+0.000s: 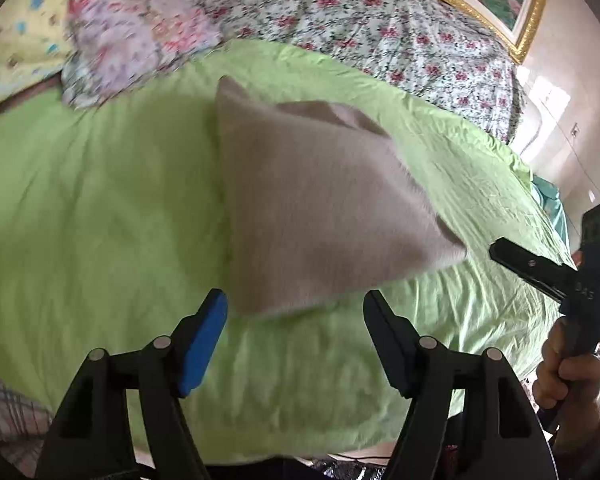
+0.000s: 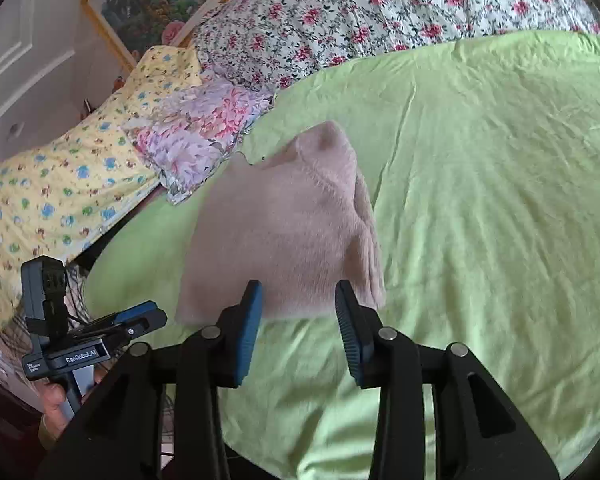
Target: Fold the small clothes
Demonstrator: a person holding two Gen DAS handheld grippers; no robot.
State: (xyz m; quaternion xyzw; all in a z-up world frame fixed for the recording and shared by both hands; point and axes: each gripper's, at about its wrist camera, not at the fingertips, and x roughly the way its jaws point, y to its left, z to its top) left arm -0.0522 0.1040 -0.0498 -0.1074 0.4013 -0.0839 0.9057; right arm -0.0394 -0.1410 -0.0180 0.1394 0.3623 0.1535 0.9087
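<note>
The left hand-held gripper (image 1: 294,340), black with blue pads, has its fingers spread apart and grips nothing; it hovers just short of the near edge of the garment. The right hand-held gripper (image 2: 298,330) is likewise parted and empty at the same near edge, with the hem showing between its fingers. The task item is a small beige fuzzy knit garment (image 2: 284,232), already folded to a compact, roughly wedge-shaped pad lying on the light green bed sheet (image 2: 480,200), towards the left half of the bed. In the right wrist view its long axis runs from the wide near hem away to a narrower rounded far end, leaning slightly right; a folded layer overlaps along its right edge. Whether either gripper touches the fabric cannot be determined. Probable faults: closing on the top layer only would peel the fold open; closing too deep would pinch the sheet together with the knit and drag both; unequal lift by the two grippers would skew the fold line, since soft knit sags and slips from smooth pads. Motion blur in the left wrist view limits edge detail. Beyond the garment lie a pink-and-lilac floral folded cloth (image 2: 204,136), a yellow patterned pillow (image 2: 60,184) at far left, and a white rose-print quilt (image 2: 380,4) across the far side.
</note>
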